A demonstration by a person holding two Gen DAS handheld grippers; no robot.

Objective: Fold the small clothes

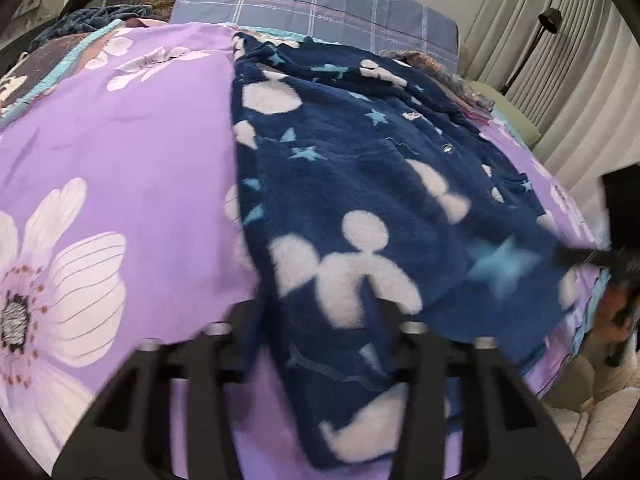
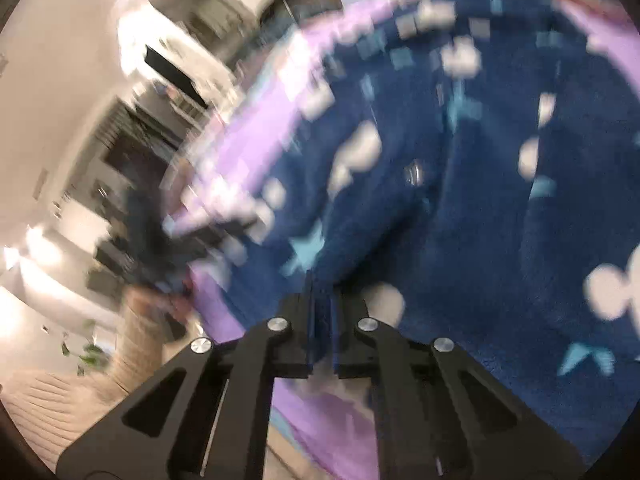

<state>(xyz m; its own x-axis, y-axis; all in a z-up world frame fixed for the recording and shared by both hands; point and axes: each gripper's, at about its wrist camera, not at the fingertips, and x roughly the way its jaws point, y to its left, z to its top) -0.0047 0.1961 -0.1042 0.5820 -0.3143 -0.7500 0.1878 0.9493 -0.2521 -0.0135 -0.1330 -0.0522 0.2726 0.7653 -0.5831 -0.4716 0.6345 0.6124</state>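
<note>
On the purple flower-printed bedsheet (image 1: 120, 152) lies the navy star-patterned fleece garment (image 1: 380, 184), spread flat for folding. Left gripper (image 1: 316, 320) pinches its near hem; right gripper (image 2: 322, 300) is clenched on another edge, likely to fold it.

No text, label or number is legible.
</note>
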